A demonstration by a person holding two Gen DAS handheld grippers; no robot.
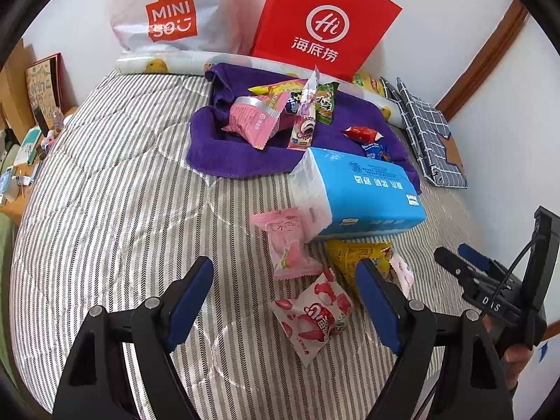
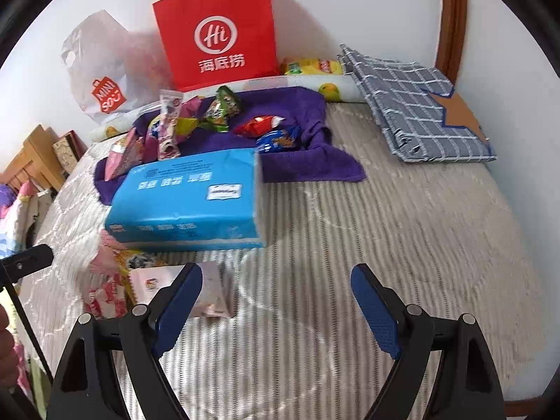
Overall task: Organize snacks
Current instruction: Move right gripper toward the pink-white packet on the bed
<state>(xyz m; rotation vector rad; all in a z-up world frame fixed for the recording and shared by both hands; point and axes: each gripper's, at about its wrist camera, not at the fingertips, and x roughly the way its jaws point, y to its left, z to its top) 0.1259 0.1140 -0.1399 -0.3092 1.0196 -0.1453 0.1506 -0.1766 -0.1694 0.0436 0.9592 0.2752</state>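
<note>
Home bedroom: striped quilted bed (image 1: 115,189), shopping bags (image 1: 325,21) against wall.

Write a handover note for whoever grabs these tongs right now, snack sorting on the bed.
Left tongs: open, empty, over the strawberry candy bag.
Right tongs: open, empty, over bare bedspread.
Done: a pile of snacks lies on the purple towel.
Left: the strawberry bag, pink packet and yellow packet lie by the blue tissue pack, off the towel.

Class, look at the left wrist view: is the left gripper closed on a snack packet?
No. The left gripper is open above the strawberry-printed white snack packet.
</note>
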